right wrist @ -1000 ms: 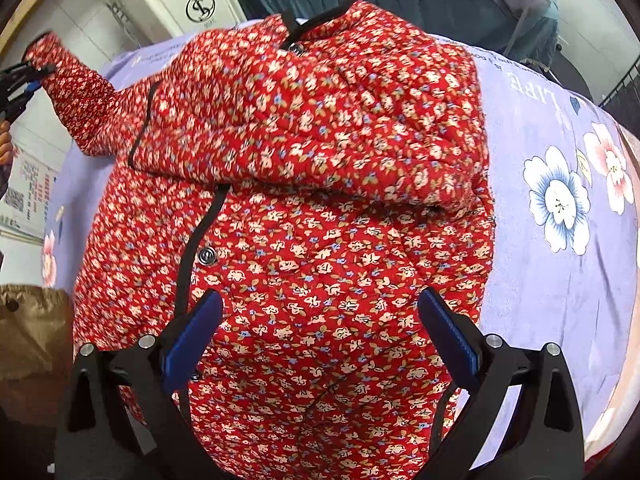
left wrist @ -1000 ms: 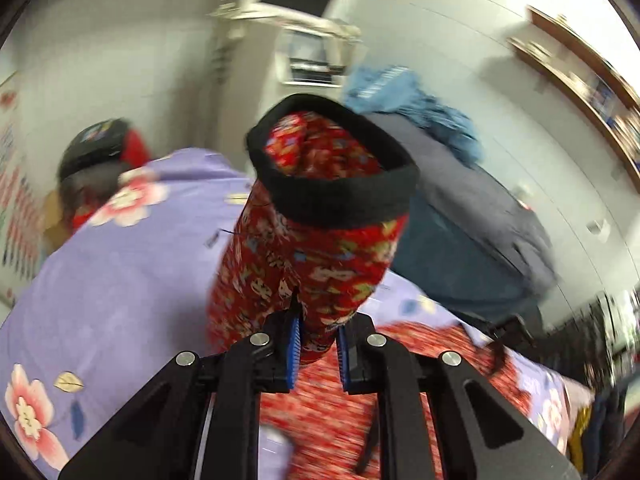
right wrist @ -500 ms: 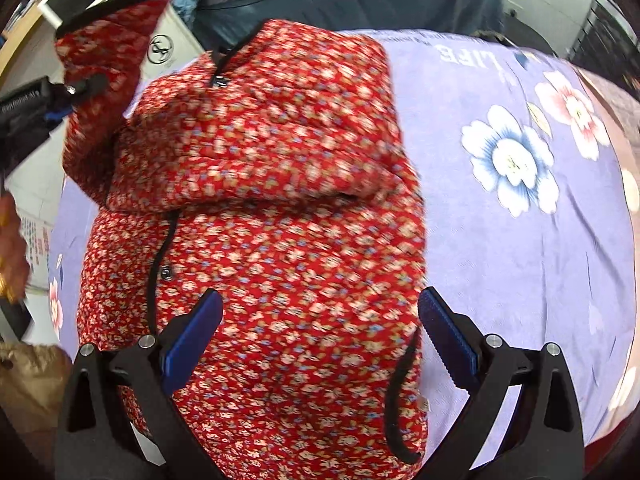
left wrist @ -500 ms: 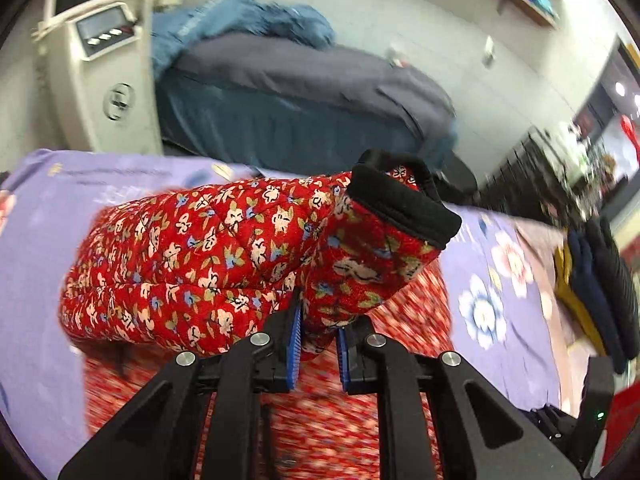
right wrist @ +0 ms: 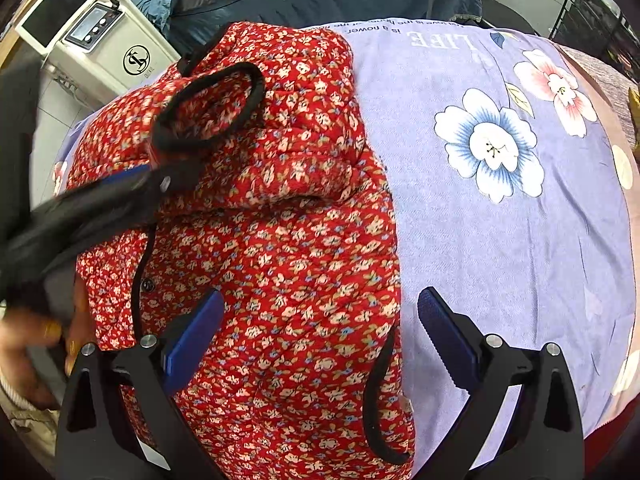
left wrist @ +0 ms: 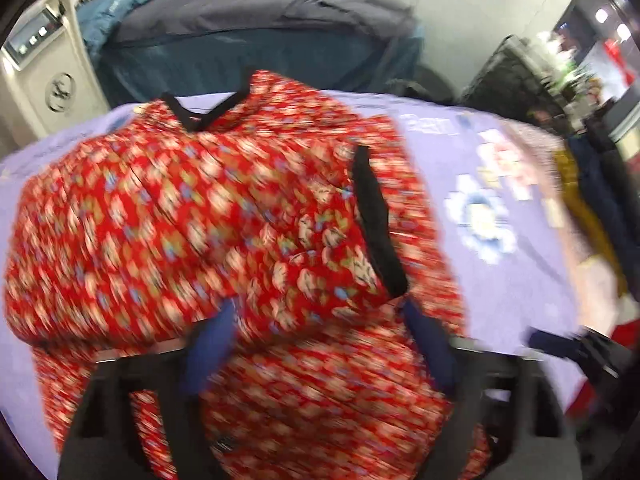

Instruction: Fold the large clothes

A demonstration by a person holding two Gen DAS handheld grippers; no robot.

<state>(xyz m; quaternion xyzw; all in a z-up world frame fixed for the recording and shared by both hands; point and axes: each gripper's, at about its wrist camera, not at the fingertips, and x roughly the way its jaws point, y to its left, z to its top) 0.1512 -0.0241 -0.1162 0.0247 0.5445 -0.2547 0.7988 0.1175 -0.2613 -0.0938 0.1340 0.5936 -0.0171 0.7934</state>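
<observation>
A red floral padded jacket (right wrist: 288,216) with black trim lies on a lilac flowered sheet (right wrist: 500,240). Its sleeve (left wrist: 200,220) is folded across the body, black cuff (left wrist: 376,220) toward the right. My left gripper (left wrist: 320,344) is open just behind the sleeve, the view blurred; it also shows in the right wrist view (right wrist: 152,172) beside the cuff (right wrist: 212,104). My right gripper (right wrist: 320,332) is open and empty above the jacket's lower part.
A white machine with a small screen (right wrist: 100,44) stands at the far left. A dark blue covered bed (left wrist: 260,44) lies beyond the sheet. A black wire rack (left wrist: 516,80) and hanging clothes (left wrist: 584,200) are at the right.
My left gripper carried the sleeve over the jacket body, laid it down and opened, letting it go. My right gripper stayed open over the jacket.
</observation>
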